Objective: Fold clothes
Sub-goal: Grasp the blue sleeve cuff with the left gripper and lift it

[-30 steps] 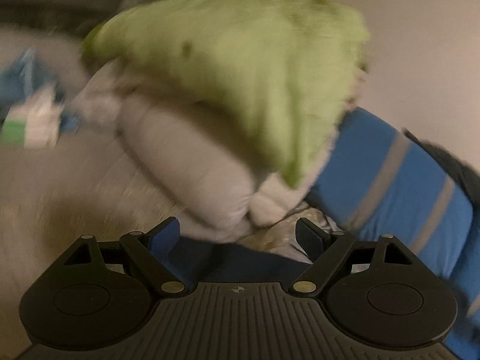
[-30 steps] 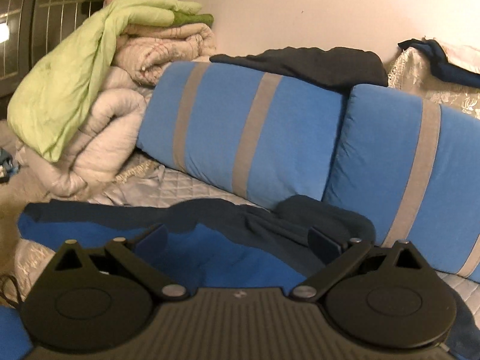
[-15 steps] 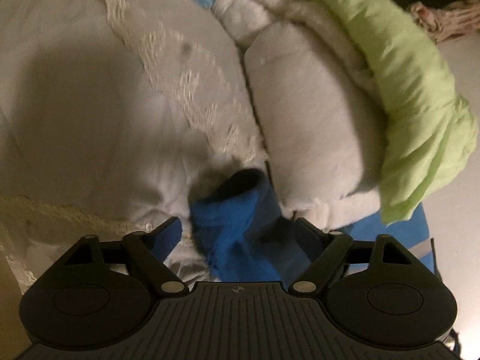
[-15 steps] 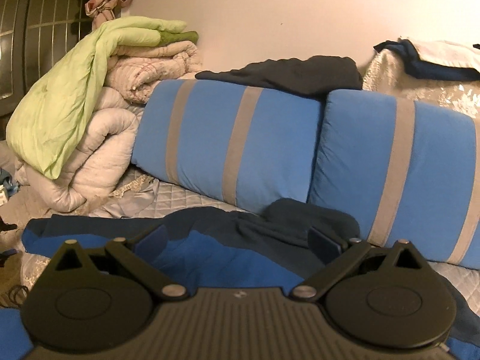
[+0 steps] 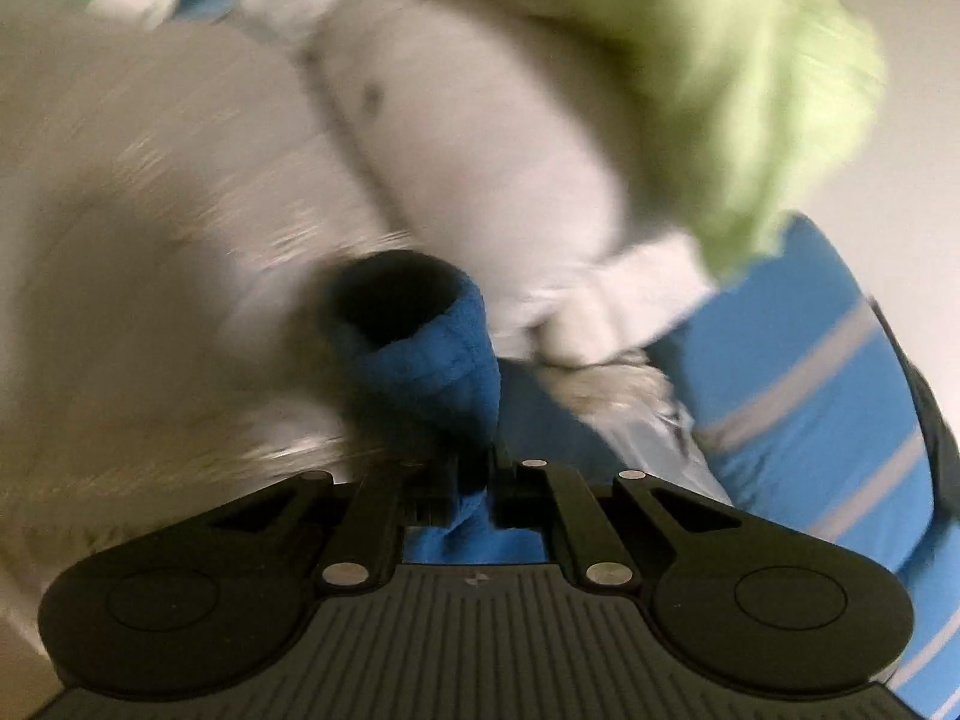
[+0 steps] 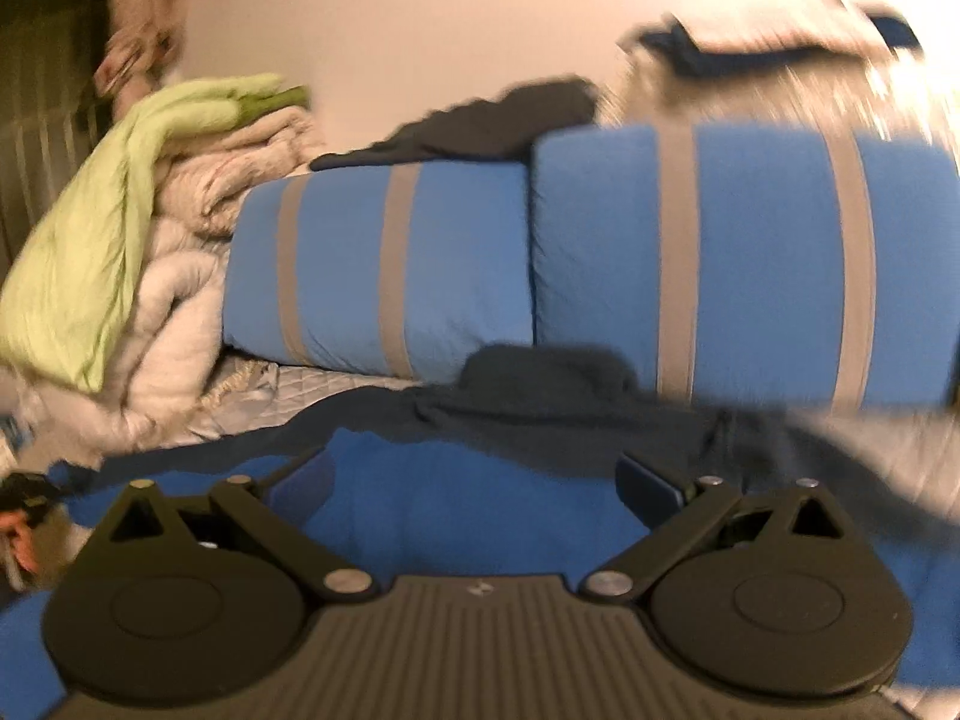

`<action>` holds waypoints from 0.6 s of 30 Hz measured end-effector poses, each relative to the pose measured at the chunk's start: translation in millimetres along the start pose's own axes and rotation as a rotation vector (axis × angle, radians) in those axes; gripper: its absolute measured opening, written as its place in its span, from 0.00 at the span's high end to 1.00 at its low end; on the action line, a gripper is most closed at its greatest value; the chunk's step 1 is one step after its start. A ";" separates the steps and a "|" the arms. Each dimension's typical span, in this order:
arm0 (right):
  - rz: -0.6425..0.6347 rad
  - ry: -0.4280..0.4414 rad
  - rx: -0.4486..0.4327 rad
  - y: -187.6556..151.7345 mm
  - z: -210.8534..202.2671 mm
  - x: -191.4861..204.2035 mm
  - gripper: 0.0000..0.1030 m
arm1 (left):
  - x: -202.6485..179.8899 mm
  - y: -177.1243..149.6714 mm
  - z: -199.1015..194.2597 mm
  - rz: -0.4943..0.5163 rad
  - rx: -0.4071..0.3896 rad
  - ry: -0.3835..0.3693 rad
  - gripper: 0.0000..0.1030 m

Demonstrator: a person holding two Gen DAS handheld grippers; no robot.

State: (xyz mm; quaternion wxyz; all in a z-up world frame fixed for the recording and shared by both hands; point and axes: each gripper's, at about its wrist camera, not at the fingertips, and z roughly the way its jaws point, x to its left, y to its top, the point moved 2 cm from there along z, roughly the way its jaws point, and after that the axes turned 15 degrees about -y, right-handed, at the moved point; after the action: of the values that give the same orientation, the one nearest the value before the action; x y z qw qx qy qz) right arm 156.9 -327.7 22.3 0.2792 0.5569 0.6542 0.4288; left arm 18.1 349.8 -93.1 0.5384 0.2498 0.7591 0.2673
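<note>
Blue fleece sleeve sits pinched in the clenched left claw, ready to fold across, while the right claw hovers spread, empty, over the garment's blue body.

Motion-smeared: pale bedding and green blanket in left view; items atop the far cushion unidentifiable; blue garment cut by lower edge
</note>
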 end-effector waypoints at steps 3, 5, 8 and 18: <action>0.029 -0.025 0.024 -19.9 8.1 -7.9 0.00 | -40.1 2.4 1.2 0.103 0.012 -0.048 0.92; 0.034 -0.032 0.036 -31.1 13.1 -9.4 0.00 | -66.6 3.0 1.1 0.171 0.025 -0.087 0.92; 0.045 -0.036 0.051 -41.0 18.3 -10.7 0.00 | -107.2 1.6 2.4 0.266 0.048 -0.147 0.92; 0.117 0.006 0.064 -43.8 22.4 -22.3 0.00 | -192.9 -10.7 19.8 0.451 0.110 -0.214 0.92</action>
State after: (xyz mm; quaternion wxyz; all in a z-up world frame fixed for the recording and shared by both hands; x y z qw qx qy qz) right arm 159.3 -344.3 -29.1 0.2339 0.6015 0.6347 0.4251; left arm 92.9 216.0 26.2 0.5280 0.4686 0.6364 0.3109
